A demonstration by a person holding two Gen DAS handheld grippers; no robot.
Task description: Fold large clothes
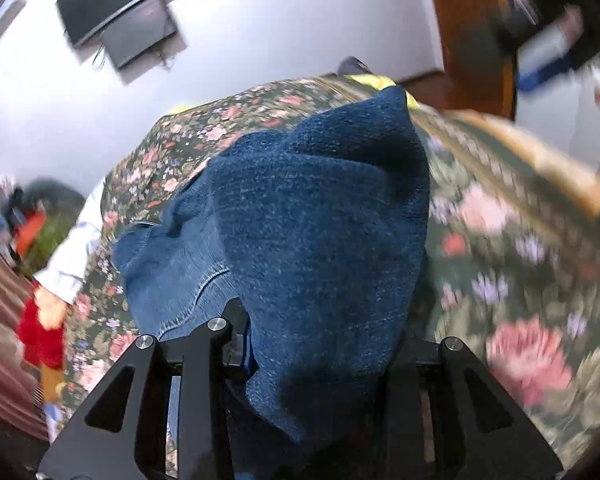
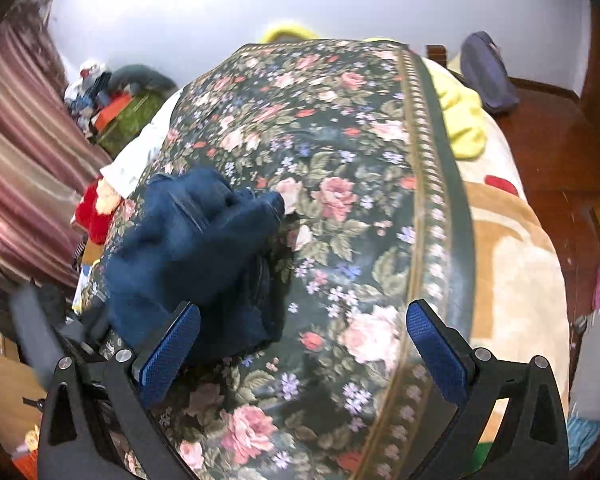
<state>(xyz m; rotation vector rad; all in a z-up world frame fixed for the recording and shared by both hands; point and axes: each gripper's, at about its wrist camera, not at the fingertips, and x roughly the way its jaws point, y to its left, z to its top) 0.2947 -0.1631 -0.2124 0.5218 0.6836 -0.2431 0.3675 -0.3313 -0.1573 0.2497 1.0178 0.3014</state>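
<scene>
Here, blue jeans (image 1: 300, 208) hang bunched from the left gripper (image 1: 320, 356) over a floral bedspread (image 2: 340, 208).

The left gripper's jaws stand narrow with the denim packed between them and draped over the fingers; the pads themselves are hidden, so the grip looks firm rather than plainly shown. Seen from the right wrist, the jeans sit as a dark heap on the bedspread's left part, near a red cloth (image 2: 94, 212) at its edge. The right gripper (image 2: 304, 352) holds nothing, its blue pads (image 2: 168, 352) spread wide above the bedspread, the jeans just beside its left finger. A yellow cloth (image 2: 464, 120) lies beyond the bedspread's right border.
</scene>
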